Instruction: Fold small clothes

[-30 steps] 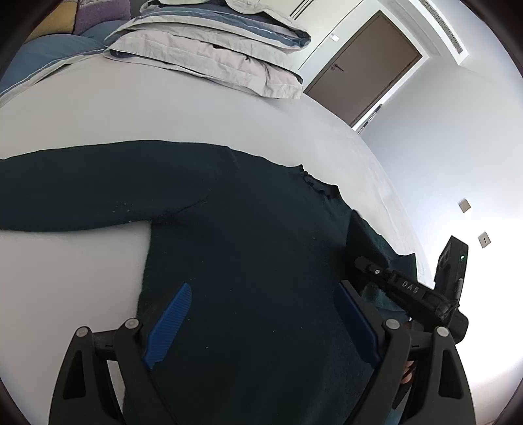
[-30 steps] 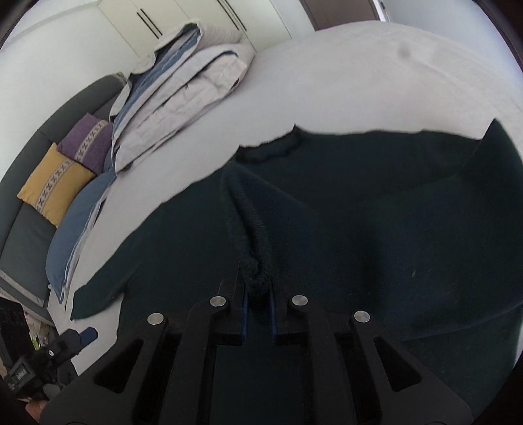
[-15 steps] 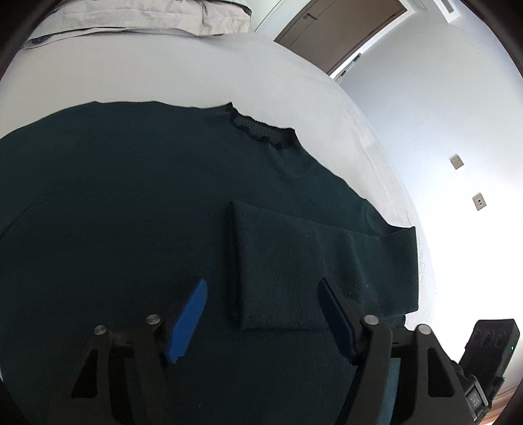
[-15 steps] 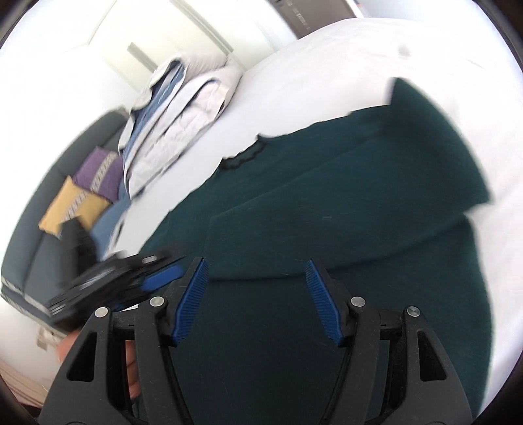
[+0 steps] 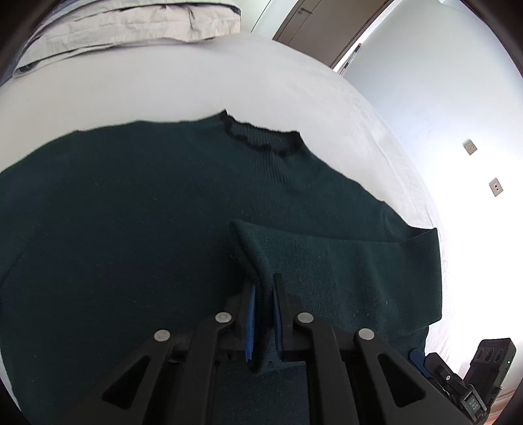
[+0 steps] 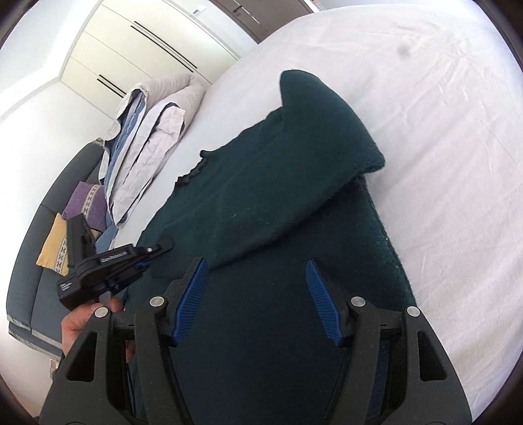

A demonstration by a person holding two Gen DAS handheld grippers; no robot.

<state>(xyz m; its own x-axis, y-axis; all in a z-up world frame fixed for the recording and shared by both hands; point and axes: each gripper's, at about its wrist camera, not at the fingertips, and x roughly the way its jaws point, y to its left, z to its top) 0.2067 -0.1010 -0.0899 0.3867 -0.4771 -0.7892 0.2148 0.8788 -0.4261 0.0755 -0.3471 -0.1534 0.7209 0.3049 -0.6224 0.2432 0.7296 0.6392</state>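
Note:
A dark green sweater [image 5: 130, 229] lies flat on the white bed, collar [image 5: 261, 144] away from me. Its right sleeve [image 5: 343, 261] is folded across the chest. My left gripper [image 5: 261, 287] is shut on the cuff end of that sleeve, with the knit pinched between the blue pads. In the right wrist view the same sleeve [image 6: 310, 163] lies folded over the body [image 6: 261, 327]. My right gripper [image 6: 256, 271] hovers open above the lower body of the sweater, nothing between its fingers. The left gripper [image 6: 163, 243] shows at the left of that view, held by a hand [image 6: 78, 323].
The white sheet [image 6: 441, 163] stretches to the right of the sweater. A folded grey and blue duvet [image 6: 153, 130] lies at the head of the bed. Beyond it stand a dark sofa with purple and yellow cushions [image 6: 81, 202], a wardrobe [image 6: 147, 42] and a brown door [image 5: 327, 19].
The right gripper let go of the sleeve it held and drew back, open. The left gripper moved across the sweater to the folded sleeve and closed on its cuff.

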